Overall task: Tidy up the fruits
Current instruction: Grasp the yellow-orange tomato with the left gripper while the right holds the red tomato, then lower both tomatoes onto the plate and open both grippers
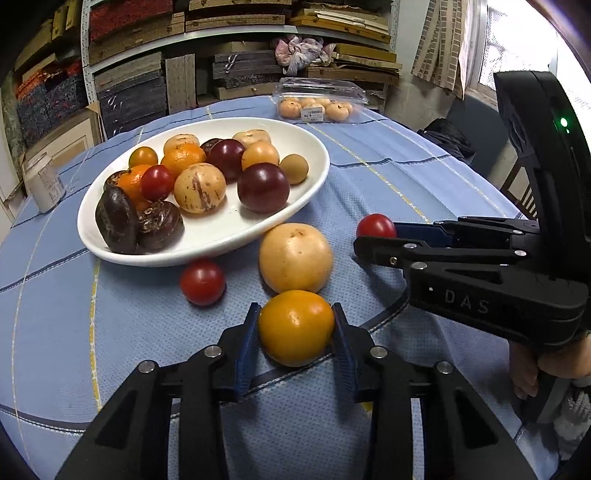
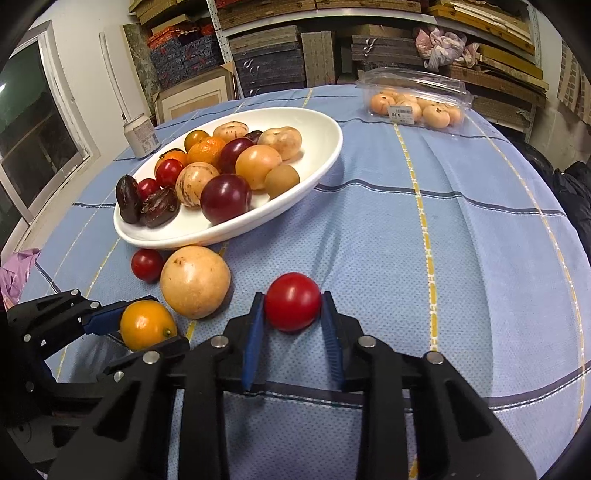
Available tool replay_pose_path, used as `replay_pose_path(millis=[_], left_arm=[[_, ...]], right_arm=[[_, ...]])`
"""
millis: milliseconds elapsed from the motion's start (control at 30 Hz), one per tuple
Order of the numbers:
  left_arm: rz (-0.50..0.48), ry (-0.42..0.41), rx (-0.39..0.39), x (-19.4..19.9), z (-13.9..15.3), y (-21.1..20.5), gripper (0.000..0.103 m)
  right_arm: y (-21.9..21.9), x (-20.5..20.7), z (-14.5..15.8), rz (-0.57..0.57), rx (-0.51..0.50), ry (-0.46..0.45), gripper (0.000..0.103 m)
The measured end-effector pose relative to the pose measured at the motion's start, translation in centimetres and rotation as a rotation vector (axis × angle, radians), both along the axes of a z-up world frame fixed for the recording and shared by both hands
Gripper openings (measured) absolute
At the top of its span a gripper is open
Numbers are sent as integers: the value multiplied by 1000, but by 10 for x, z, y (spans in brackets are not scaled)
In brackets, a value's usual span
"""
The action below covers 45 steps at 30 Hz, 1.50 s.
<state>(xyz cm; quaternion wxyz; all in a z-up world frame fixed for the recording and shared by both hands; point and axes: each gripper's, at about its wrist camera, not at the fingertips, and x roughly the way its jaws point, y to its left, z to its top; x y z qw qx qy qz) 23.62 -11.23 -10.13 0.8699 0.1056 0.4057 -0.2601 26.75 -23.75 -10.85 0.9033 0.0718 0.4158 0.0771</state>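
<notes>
My left gripper (image 1: pixel 295 308) is shut on an orange fruit (image 1: pixel 295 328) that rests on the blue cloth, a blue pad pressing each side. To its right, my right gripper (image 2: pixel 292 297) is shut on a red tomato (image 2: pixel 292 302), also on the cloth. The left wrist view shows that tomato (image 1: pixel 376 225) between the right gripper's fingers. Between the two lies a big pale round fruit (image 1: pixel 295 256), and a small red tomato (image 1: pixel 202 282) sits beside it. Behind them a white oval plate (image 1: pixel 207 254) holds several fruits: plums, mandarins, tomatoes and dark ones.
A clear plastic box of pale orange fruits (image 1: pixel 317 107) stands at the table's far edge. A white can (image 1: pixel 44 182) stands left of the plate. Stacked shelves (image 1: pixel 236 33) fill the wall behind. A hand (image 1: pixel 546 365) holds the right gripper's handle.
</notes>
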Motion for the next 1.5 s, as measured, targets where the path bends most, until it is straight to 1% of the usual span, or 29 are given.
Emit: replay_pose_path(millis=[100, 167, 233, 333, 400, 433, 500, 567, 733, 867, 900, 933, 967, 1000, 1033, 1133, 1200, 1267, 1333, 1400, 1500], left_arm=[[21, -19, -16, -1, 7, 5, 38], [42, -51, -41, -3, 20, 13, 38], [79, -71, -79, 0, 34, 25, 38], [159, -108, -82, 17, 51, 41, 38], [209, -104, -93, 36, 59, 52, 38], [237, -113, -84, 47, 63, 56, 38], [268, -123, -66, 62, 67, 60, 38], [288, -117, -66, 76, 68, 62, 38], [299, -121, -60, 101, 69, 57, 38], [297, -129, -29, 117, 64, 45, 38], [307, -137, -28, 120, 62, 44, 39], [320, -143, -28, 122, 62, 44, 45], [332, -133, -32, 125, 61, 46, 49], [334, -126, -40, 125, 60, 48, 62], [333, -123, -55, 124, 61, 51, 68], [343, -133, -61, 115, 65, 61, 68], [352, -130, -82, 106, 68, 69, 69], [365, -123, -99, 94, 69, 79, 70], [371, -124, -96, 82, 66, 84, 71], [373, -126, -80, 66, 61, 86, 71], [358, -129, -56, 45, 53, 83, 71]], right_arm=[[-4, -2, 4, -8, 19, -18, 29], [-14, -8, 16, -37, 59, -67, 29], [-26, -15, 32, -65, 122, -131, 29], [-29, -10, 53, -77, 159, -193, 29], [-24, 1, 63, -62, 148, -202, 29], [-18, 9, 67, -53, 132, -207, 29], [-7, 27, 71, -33, 105, -203, 29], [5, 43, 70, -11, 93, -189, 29], [31, 75, 68, 38, 59, -180, 29], [44, 91, 62, 58, 29, -179, 30], [45, 93, 60, 63, 25, -179, 31], [45, 93, 58, 60, 19, -183, 46], [43, 92, 57, 43, 9, -193, 56], [39, 90, 57, 29, 4, -205, 59], [33, 87, 58, 23, 10, -211, 60], [21, 79, 64, -5, 43, -227, 60], [13, 68, 71, -23, 55, -248, 60], [7, 57, 75, -39, 53, -269, 64], [1, 40, 74, -62, 72, -286, 67], [-2, 26, 70, -69, 85, -281, 68], [-5, 6, 61, -73, 71, -273, 68]])
